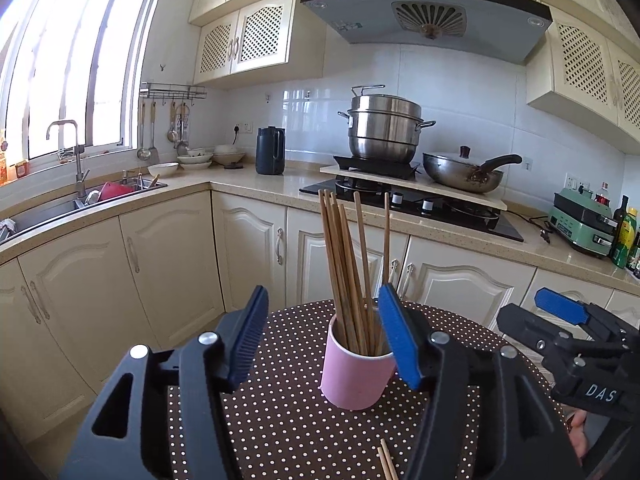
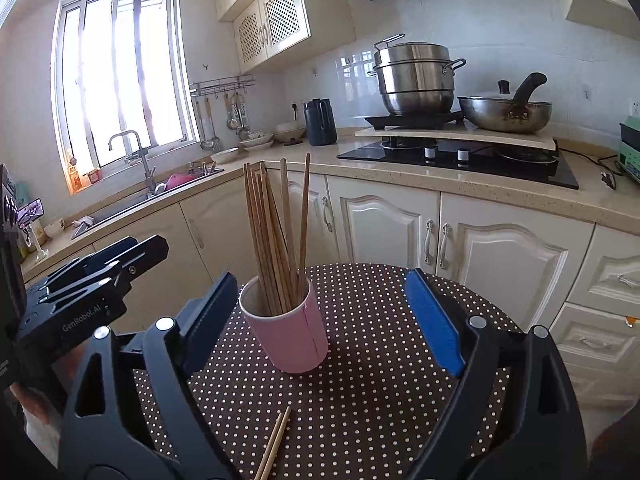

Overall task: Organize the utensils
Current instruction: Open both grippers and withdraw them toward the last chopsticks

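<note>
Left gripper jaws spread wide, nothing between the pads; the blue pad of its right finger overlaps the rim of the pink cup, contact or just in front, can't tell. Right gripper also released, fingers well apart, with the cup sitting inside the gap nearer its left finger, not gripped. Cup stands upright on the round brown polka-dot table, holding a bundle of wooden chopsticks that lean left, plus one or two more upright on the right side. Two loose chopsticks lie on the cloth near the table's front edge; right view shows more of their length, left view only the tips, and both cut them off at the bottom frame. Exact count in the cup not readable, sticks overlap. Left view shows the right gripper from the side, open; right view shows the left gripper's body from the side, fingertips hard to make out. Only the left view has the green appliance and bottles on the counter. Both show the steamer pot, wok and sink behind.
</note>
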The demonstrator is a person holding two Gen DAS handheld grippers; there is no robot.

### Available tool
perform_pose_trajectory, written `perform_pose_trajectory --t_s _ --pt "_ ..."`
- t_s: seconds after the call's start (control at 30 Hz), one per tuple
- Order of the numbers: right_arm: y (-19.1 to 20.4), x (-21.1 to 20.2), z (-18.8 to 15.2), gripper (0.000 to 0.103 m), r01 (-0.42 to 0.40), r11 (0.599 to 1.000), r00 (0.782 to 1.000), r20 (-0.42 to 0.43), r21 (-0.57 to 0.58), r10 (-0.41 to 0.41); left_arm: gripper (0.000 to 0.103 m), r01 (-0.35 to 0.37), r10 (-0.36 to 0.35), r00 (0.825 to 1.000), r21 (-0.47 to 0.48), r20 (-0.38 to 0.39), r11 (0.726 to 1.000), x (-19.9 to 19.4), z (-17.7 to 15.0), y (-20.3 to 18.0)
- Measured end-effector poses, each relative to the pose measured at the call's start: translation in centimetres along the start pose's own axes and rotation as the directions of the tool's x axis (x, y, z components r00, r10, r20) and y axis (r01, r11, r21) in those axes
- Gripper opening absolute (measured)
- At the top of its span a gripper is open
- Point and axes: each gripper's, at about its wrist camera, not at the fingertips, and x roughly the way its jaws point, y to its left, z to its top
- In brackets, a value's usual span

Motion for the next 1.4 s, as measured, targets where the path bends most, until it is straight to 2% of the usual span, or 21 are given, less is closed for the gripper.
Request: perform_pose_trajectory --t_s 0.17,0.37,0.6,0.97,1.4 --pt "-0.1 -1.2 -1.2 0.091 -0.005 1.0 0.999 -0.033 -0.015 0.004 0.058 0.009 -0.009 1.0 0.0 -0.018 1.0 -1.2 -1.6 -0.2" --pt "-0.3 -1.5 -3.3 0.092 0.005 1.0 0.995 -0.103 -0.012 -0.006 0.059 0.029 -0.029 0.997 -0.002 -0.069 1.0 -2.2 -4.6 -0.2" --pt "-0.4 -0.3 -7.0 0.092 0.014 1.0 0.977 -0.213 0.004 -0.013 0.059 0.029 -0.03 0.988 -0.014 -0.149 0.999 -2.2 -8.4 0.5" --pt "1.1 2.4 -12.5 0.092 0.021 1.0 0.928 -0.372 -0.003 -0.021 0.059 0.037 -0.038 0.956 -0.01 -0.292 0.999 -0.9 -14.0 1.0" --pt "3.6 4.1 -15.1 0.092 0.015 1.0 0.9 -0.434 -0.028 -0.025 0.059 -0.004 -0.018 0.916 -0.054 -0.402 0.999 0.1 -17.7 2.1"
